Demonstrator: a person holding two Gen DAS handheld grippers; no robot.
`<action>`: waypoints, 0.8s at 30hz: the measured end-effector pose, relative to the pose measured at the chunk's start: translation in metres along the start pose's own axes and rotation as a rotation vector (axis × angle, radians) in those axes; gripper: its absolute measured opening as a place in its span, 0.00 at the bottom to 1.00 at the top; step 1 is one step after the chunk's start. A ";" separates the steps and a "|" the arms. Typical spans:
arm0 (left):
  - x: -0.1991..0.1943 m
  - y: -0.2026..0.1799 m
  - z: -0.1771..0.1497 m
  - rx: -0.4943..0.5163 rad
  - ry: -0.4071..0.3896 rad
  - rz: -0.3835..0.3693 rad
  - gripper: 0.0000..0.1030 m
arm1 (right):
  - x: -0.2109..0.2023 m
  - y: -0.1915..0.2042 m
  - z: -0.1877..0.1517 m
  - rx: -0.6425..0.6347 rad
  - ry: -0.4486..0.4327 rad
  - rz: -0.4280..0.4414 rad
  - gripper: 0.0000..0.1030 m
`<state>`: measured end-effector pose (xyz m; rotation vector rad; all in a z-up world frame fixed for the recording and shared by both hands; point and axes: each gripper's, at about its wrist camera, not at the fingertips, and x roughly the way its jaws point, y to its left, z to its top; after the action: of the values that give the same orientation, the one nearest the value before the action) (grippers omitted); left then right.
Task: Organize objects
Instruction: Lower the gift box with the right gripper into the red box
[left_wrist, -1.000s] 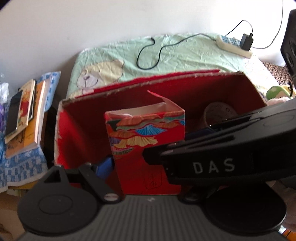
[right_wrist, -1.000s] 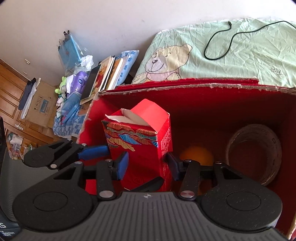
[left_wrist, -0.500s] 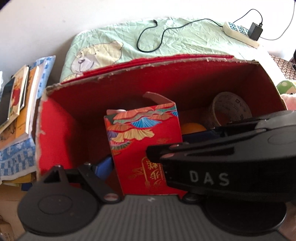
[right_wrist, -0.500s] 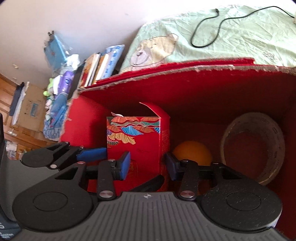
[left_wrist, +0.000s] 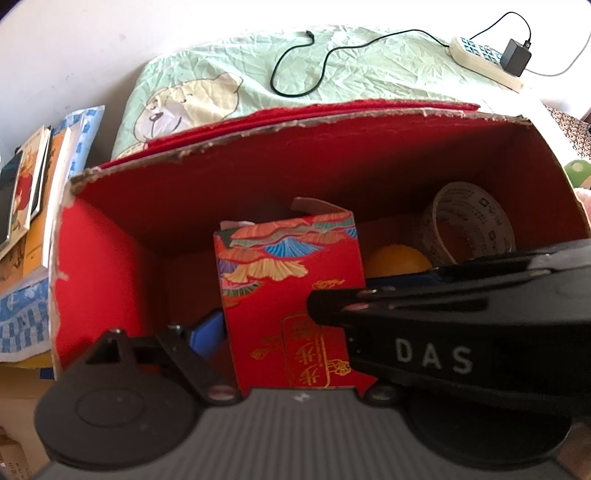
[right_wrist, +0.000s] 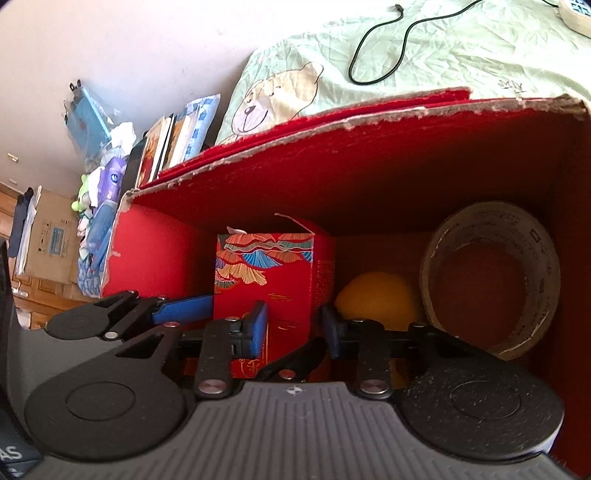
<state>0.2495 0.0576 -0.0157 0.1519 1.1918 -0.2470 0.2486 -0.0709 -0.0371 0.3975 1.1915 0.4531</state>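
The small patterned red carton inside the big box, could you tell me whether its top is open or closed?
Open: the patterned carton has its top flap standing up, exposing its pale underside.

carton (right_wrist: 266, 280), ball (right_wrist: 376, 299), tape roll (right_wrist: 491, 277) inside box (right_wrist: 369, 177)

Bear-print green bedsheet (left_wrist: 369, 66), black cable (left_wrist: 295, 62), power strip (left_wrist: 484, 62), stacked books (left_wrist: 33, 177)

— How many things do we count inside the one big red box (right_wrist: 369, 177)?
— Three: one patterned carton (right_wrist: 266, 280), one orange ball (right_wrist: 380, 299), one tape roll (right_wrist: 491, 277).
— Outside?
— One power strip (left_wrist: 484, 62), one black cable (left_wrist: 317, 62).
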 end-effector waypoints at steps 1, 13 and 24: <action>0.001 -0.001 0.001 0.002 0.001 -0.001 0.85 | -0.001 0.000 0.000 0.000 -0.005 0.000 0.33; 0.004 -0.001 0.002 0.009 0.007 -0.011 0.93 | -0.003 -0.004 0.000 0.009 -0.020 0.000 0.31; 0.006 -0.004 0.002 0.030 0.011 -0.011 0.93 | -0.006 -0.008 -0.002 0.041 -0.037 0.025 0.31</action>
<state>0.2520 0.0527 -0.0204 0.1735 1.2003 -0.2744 0.2459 -0.0808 -0.0370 0.4551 1.1628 0.4416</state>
